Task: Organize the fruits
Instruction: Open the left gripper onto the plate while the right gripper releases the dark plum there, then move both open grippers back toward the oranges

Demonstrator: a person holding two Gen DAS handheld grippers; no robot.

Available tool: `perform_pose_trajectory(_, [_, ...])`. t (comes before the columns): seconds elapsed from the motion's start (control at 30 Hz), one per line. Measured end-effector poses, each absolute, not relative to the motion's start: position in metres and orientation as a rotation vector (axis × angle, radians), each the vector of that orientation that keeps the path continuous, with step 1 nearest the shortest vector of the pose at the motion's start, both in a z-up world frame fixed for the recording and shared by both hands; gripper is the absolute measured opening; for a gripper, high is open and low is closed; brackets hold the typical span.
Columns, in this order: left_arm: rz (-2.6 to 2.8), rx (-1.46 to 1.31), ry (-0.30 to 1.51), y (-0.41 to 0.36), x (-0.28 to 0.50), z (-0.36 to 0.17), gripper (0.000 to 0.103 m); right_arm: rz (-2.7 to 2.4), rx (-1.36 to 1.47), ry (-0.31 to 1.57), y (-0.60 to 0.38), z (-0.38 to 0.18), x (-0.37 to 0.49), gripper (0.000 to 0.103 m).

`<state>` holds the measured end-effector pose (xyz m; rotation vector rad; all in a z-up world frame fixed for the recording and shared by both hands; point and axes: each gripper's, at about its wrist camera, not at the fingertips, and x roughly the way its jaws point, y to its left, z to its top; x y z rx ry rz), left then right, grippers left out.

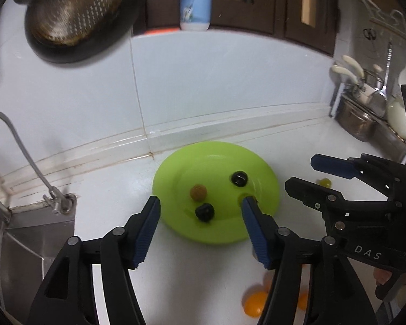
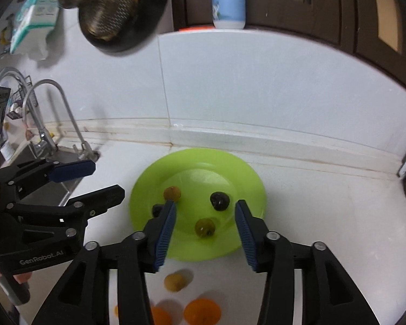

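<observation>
Near the bottom, orange fruits [image 2: 201, 312] and a small yellow fruit [image 2: 175, 281] are waiting on the white counter [image 2: 324, 216]. Both the left gripper [image 1: 200, 211] and right gripper [image 2: 205, 218] are spread wide, holding nothing. Farther back, the green plate [image 2: 246, 173] is holding four small fruits. I think one gripper needs to dip down and pinch the yellow one next.

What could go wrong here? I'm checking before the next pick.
1. The round fruits on the plate could roll if it is bumped; the open right tool hovers over the green fruit.
2. The two tools are close together, so the left tool might collide.
</observation>
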<state>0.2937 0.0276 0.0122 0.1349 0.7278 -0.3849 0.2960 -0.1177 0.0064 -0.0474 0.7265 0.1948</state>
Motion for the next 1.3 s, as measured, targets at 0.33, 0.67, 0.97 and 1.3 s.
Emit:
perform_pose_trajectory(0.33, [-0.408,0.127,0.682,0.044,0.233,0.017,0.069,0.166,-0.03,0.657,-0.11,0.018,0.232,0.053])
perform_pose_trajectory(0.67, [-0.445,0.205,0.676,0.045,0.192,0.002,0.072,0.137,-0.066,0.648,-0.103,0.012,0.183,0.055])
perform_pose_trajectory(0.97, [-0.484,0.299,0.683,0.038,0.176,-0.022,0.073,0.144,-0.031,0.741,-0.104,-0.014,0.162,0.055])
perform_pose_trajectory(1.3, [-0.569,0.401,0.679,0.024,0.174,-0.057,0.073,0.142,-0.044,0.856,-0.104,-0.05,0.153,0.055])
